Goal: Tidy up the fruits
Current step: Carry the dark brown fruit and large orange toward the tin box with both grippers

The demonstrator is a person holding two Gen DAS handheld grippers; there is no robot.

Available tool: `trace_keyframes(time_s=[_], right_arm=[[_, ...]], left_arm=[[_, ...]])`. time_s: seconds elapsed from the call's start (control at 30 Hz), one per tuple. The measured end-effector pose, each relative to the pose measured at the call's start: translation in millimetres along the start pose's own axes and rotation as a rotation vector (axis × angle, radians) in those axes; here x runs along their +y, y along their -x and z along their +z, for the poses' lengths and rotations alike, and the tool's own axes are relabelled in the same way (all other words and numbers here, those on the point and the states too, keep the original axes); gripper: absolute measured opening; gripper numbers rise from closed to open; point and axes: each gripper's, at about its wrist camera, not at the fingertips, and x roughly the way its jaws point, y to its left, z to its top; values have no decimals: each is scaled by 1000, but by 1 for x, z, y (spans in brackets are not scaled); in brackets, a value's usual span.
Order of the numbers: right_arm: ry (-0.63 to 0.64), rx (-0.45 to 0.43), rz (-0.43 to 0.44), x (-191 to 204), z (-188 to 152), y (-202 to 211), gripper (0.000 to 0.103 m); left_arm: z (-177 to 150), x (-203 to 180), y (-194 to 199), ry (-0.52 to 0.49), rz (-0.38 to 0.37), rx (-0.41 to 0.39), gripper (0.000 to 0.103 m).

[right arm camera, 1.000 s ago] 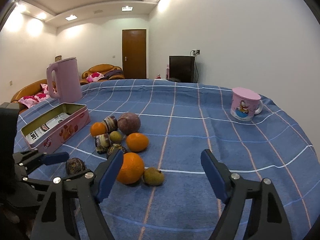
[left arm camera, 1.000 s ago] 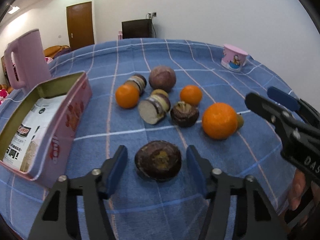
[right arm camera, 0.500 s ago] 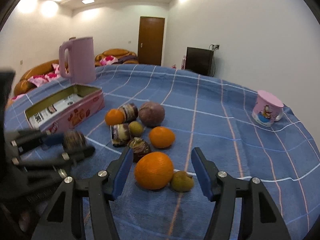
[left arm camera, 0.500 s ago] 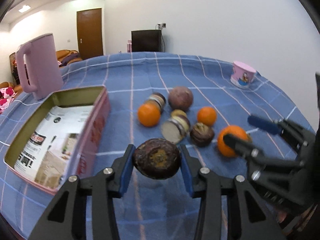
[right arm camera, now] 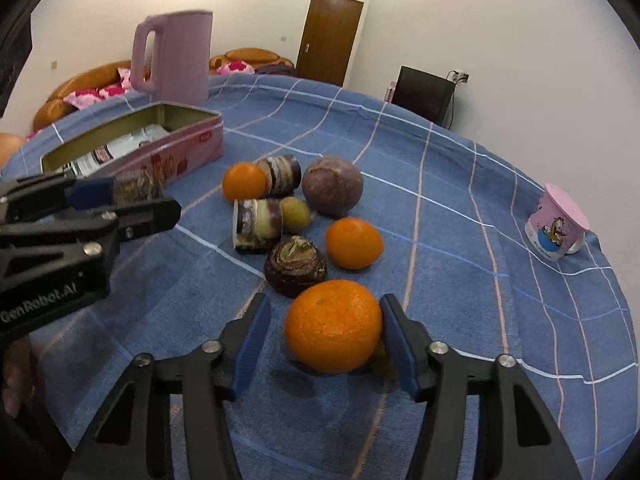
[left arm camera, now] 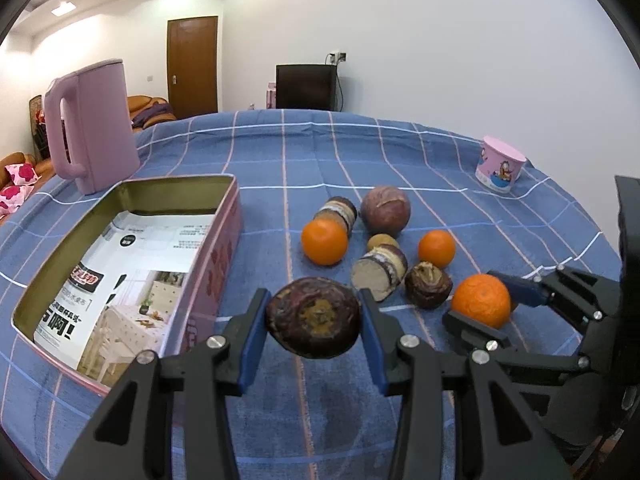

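Left gripper point(left arm camera: 314, 322) clamps rough, round mangosteen point(left arm camera: 313, 323) — aloft

A domestic living room is indicated. Behind the pink kettle point(right arm camera: 176, 56), a brown sofa point(right arm camera: 84, 84) with floral cushions point(right arm camera: 236, 67) is seen. Right of the kettle, a wooden door point(right arm camera: 330, 38) and a dark television point(right arm camera: 424, 94) are located.

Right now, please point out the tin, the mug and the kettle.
tin point(left arm camera: 230, 216): left wrist view, right wall.
mug point(left arm camera: 500, 168): left wrist view, printed side.
kettle point(right arm camera: 182, 56): right wrist view, body.
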Motion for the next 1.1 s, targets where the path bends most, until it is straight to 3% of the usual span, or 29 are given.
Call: trace_keyframes(time_s=[0.6, 1.1], right_arm=[[-61, -171, 78, -9, -5, 25, 48], [-47, -257, 75, -7, -10, 38, 48]], left_arm=[[-6, -16, 15, -67, 43, -87, 45], [-9, -24, 24, -105, 82, -149, 45]])
